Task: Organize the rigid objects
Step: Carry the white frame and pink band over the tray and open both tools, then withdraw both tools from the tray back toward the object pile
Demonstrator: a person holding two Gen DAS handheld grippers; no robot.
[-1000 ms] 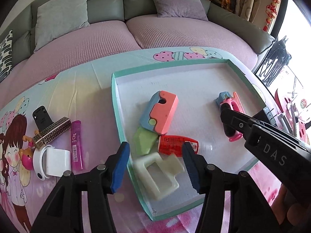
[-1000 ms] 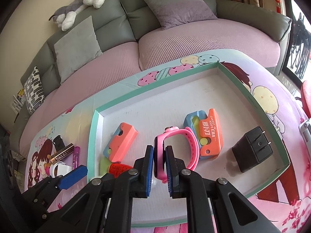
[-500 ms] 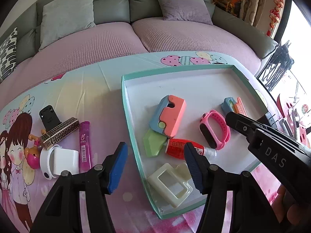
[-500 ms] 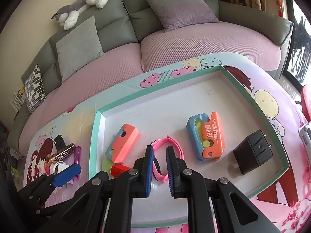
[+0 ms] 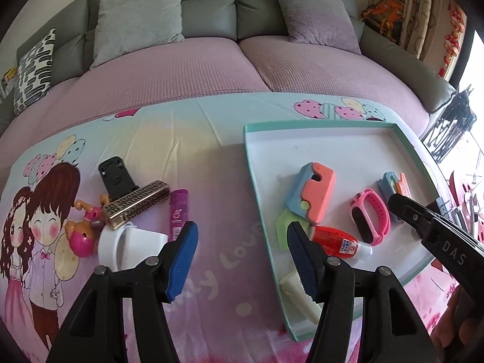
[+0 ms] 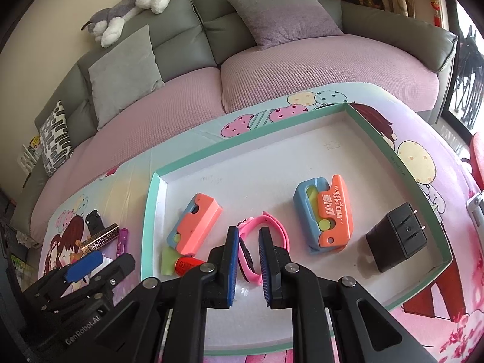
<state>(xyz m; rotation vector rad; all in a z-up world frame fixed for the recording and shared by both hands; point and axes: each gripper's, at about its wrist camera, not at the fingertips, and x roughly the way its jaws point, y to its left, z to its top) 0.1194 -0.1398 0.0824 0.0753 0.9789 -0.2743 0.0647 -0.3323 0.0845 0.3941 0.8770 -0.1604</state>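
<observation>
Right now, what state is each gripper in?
Left gripper: opening, nothing between its jaws.
Right gripper: closed; the pink wristband lies on the tray by its tips, seemingly not gripped.

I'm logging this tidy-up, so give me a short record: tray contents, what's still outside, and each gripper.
tray: teal rim, white floor
in tray: band, orange knife toy, pink knife toy, charger, glue bottle
outside, on cloth: phone stand, gold case, purple tube
left gripper: jaws opening, nothing between them, over the cloth beside the tray
right gripper: nearly shut, above the band; grip unclear
</observation>
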